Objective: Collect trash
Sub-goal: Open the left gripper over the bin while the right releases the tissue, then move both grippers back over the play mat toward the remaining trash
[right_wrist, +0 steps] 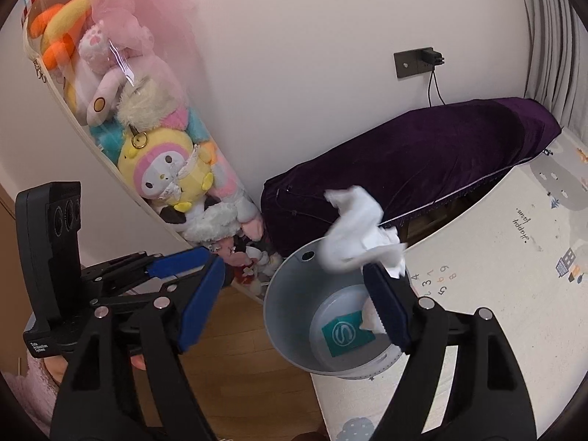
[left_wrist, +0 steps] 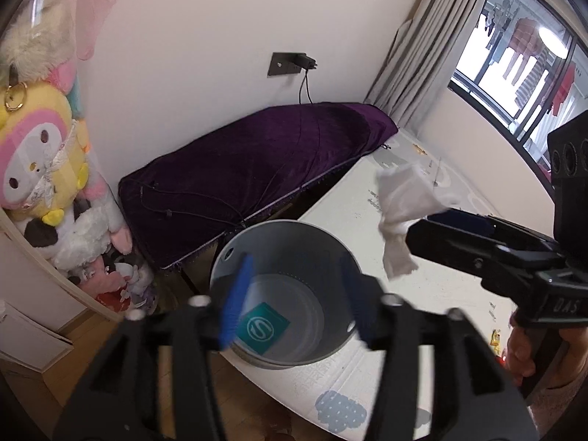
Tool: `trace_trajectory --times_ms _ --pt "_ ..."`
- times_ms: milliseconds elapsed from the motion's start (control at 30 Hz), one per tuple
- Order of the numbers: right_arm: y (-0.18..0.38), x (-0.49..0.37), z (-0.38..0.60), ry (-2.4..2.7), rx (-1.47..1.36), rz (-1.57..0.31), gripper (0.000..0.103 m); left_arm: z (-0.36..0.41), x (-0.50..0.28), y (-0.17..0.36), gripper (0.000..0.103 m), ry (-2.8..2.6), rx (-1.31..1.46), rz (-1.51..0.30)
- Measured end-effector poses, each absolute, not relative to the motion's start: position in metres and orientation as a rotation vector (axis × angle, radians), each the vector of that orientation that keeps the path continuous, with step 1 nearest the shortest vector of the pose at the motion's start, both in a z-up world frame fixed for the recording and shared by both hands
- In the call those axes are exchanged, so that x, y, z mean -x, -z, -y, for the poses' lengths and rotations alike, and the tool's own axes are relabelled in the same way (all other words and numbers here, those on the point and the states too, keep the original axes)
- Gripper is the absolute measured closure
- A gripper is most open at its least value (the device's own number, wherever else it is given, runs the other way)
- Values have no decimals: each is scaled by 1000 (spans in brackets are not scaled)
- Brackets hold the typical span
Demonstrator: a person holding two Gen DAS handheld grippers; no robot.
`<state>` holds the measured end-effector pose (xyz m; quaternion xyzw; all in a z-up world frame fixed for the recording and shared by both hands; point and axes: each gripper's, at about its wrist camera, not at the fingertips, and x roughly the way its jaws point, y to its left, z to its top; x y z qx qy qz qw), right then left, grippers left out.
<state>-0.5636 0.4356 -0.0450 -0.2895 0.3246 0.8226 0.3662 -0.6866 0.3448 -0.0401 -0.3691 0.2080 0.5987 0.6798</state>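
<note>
A grey metal bin (left_wrist: 283,294) stands at the play mat's edge, with a teal packet (left_wrist: 262,327) on its bottom. My left gripper (left_wrist: 294,294) is open and empty just above the bin. My right gripper (right_wrist: 297,305) is open over the bin (right_wrist: 294,316). A crumpled white tissue (right_wrist: 358,237) clings to its right finger (right_wrist: 389,308) and hangs over the bin's rim. In the left wrist view the tissue (left_wrist: 404,205) sits at the right gripper's tips, right of the bin. The teal packet (right_wrist: 347,334) shows below it.
A low piece covered with purple cloth (left_wrist: 253,169) stands behind the bin along the wall, cables lying on it. A clear bag of plush toys (right_wrist: 154,161) leans at the left. The white play mat (right_wrist: 514,294) spreads right; wood floor (right_wrist: 239,367) lies left.
</note>
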Motion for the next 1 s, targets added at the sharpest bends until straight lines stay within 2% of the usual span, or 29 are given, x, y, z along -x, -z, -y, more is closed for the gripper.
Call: trace_trajectory --times_ms 33,500,767,1000 --pt "44 564 -436 -2116 743 -837 28 -342 688 37 29 -1362 819 -452" --pt "34 507 -407 -2017 620 -852 28 -333 667 31 29 -1288 782 -476" --pt "40 415 -355 -1747 537 -859 28 -339 589 29 29 -1093 673 -562" --pt "43 301 -277 -1429 404 -870 28 -333 483 31 29 -848 583 -638"
